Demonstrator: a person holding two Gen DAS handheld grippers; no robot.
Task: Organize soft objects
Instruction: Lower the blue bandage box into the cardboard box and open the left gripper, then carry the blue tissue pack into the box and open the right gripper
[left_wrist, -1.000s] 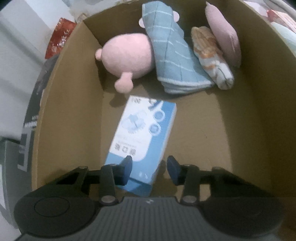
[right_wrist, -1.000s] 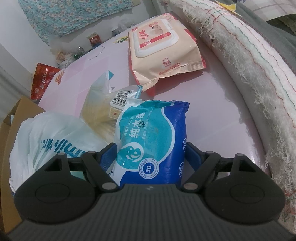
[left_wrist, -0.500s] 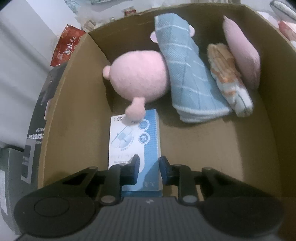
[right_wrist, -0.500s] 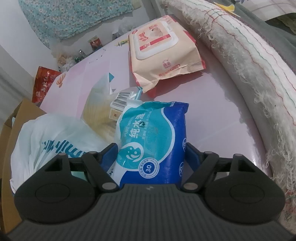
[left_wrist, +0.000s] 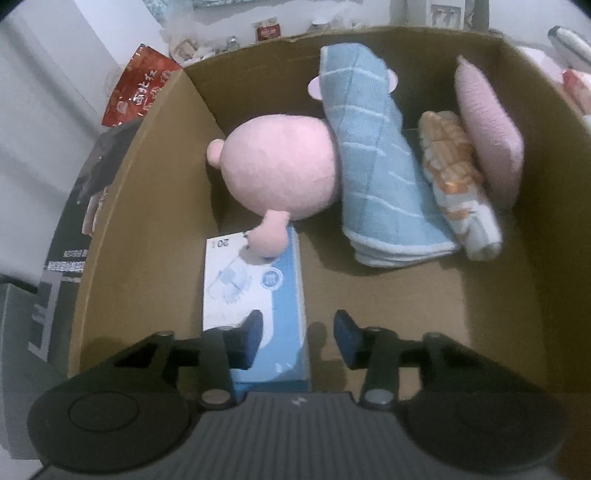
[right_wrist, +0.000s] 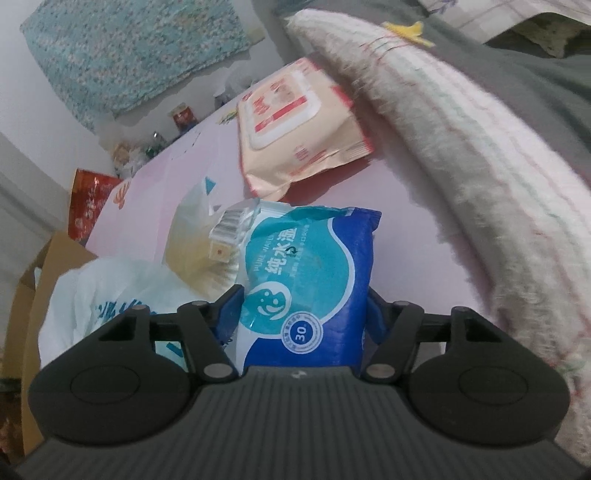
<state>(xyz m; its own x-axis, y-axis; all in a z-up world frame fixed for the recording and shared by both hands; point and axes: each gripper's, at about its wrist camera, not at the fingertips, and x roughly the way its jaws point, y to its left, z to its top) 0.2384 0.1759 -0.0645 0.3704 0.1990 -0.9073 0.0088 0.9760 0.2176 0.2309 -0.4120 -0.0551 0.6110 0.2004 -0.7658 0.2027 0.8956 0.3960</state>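
Wipes pack sits pinched between the right gripper fingers, over the pink table. Soft, slippery film, so squeeze its flat sides at mid-body. Left gripper hangs spread inside the cardboard box, tissue box at its ten o'clock.

The left tool is seen as a dark grey, ribbed plastic body flanked by two round black housings, each marked with a shallow circular recess. Black angled link arms are pinned with silver round-headed screws, and dark blue fingertips are carried at their ends. A small pale logo is stamped on the ribbed edge. The right tool is built alike, with brighter blue pads and matching silver screws.
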